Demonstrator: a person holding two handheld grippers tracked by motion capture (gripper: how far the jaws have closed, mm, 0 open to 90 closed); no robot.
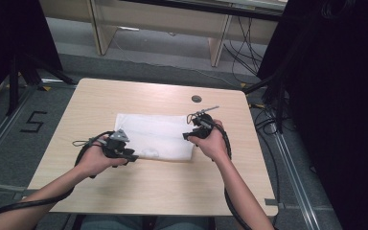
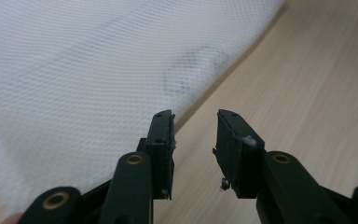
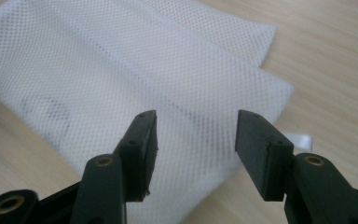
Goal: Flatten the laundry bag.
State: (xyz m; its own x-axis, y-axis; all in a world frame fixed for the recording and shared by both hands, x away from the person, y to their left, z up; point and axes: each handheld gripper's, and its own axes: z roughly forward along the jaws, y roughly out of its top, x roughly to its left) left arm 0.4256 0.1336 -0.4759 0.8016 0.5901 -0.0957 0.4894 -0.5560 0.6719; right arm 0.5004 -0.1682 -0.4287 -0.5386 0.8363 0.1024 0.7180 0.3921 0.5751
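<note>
The left claw (image 2: pixel 193 135) is released, its jaws parted over the near edge of the white mesh cloth (image 1: pixel 155 136), gripping nothing. The right claw (image 3: pixel 196 140) is released too, above the cloth's right end. The folded cloth lies mid-counter (image 1: pixel 139 191).

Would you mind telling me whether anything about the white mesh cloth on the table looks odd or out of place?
The white mesh cloth lies flat, folded in layers. One faint dark ring-shaped mark shows through the mesh near its front edge; I cannot tell what it is. Otherwise nothing stands out.
</note>
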